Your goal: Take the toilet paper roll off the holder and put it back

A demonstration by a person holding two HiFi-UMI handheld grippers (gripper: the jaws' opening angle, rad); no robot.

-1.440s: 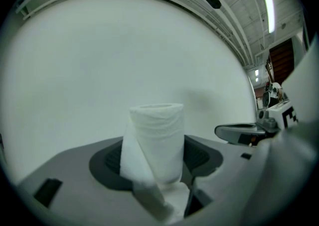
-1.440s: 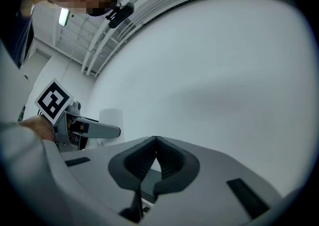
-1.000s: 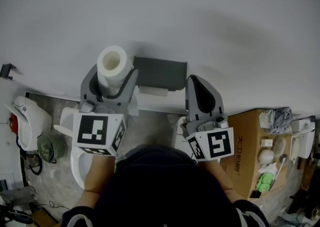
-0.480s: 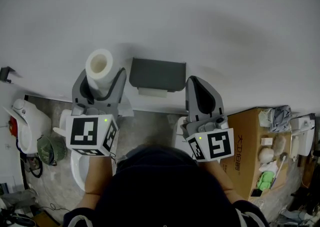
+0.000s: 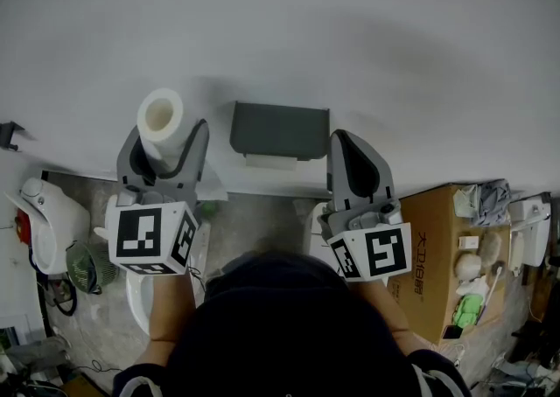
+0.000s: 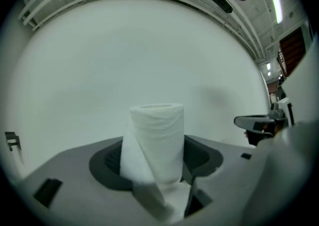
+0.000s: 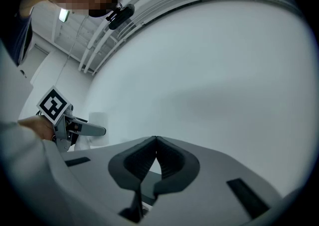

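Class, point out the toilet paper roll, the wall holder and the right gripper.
toilet paper roll (image 5: pixel 165 138): head view, white outer side.
wall holder (image 5: pixel 280 128): head view, grey cover.
right gripper (image 5: pixel 343 136): head view, closed jaw tips.

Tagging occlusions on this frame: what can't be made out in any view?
- Bar of the holder: head view, hidden under the holder's own dark top.
- Lower end of the roll: head view and left gripper view, sunk between the jaws of the left gripper.
- Roll, right gripper view: small, faint, partly behind the left gripper.
- Small things on the cardboard box: head view, too small to name.
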